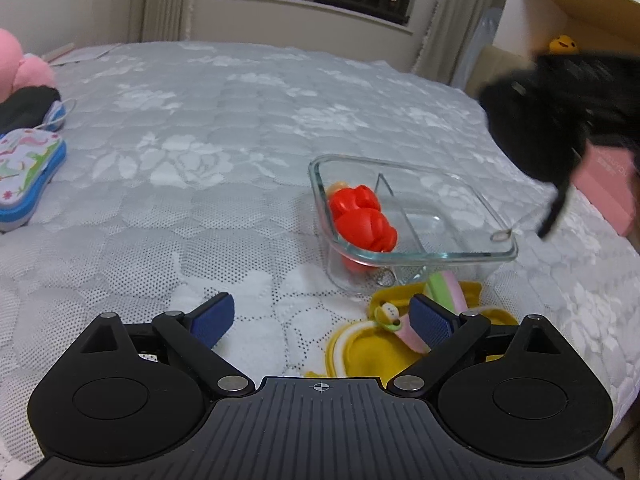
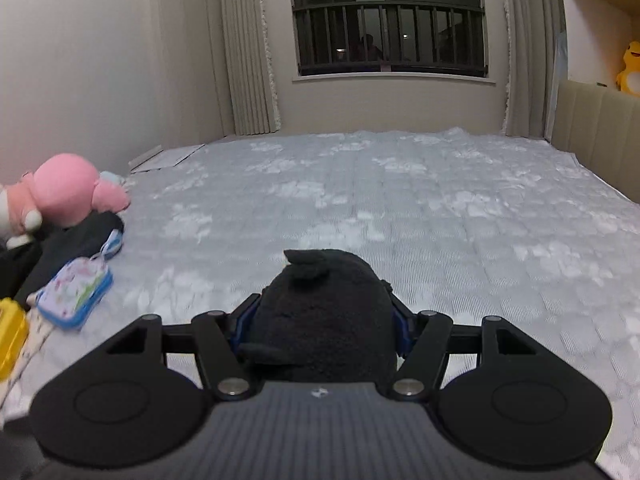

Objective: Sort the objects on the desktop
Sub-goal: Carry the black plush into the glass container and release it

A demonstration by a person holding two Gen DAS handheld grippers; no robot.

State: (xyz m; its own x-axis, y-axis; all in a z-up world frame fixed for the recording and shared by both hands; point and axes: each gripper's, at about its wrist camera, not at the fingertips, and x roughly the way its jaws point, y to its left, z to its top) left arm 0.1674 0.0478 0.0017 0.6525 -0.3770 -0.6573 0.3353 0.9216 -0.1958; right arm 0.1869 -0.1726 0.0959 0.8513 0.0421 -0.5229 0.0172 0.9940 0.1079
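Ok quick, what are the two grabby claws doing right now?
Left gripper: open, holding nothing.
Right gripper: shut on the black plush toy.

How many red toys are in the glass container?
2, both in the left compartment of the glass container: one red toy nearer the camera, another behind it. A pale item behind them is partly hidden.

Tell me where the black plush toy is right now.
The black plush toy is clamped in the right tongs, held above the bed. In the left wrist view it hangs at the right, just beyond the glass container.
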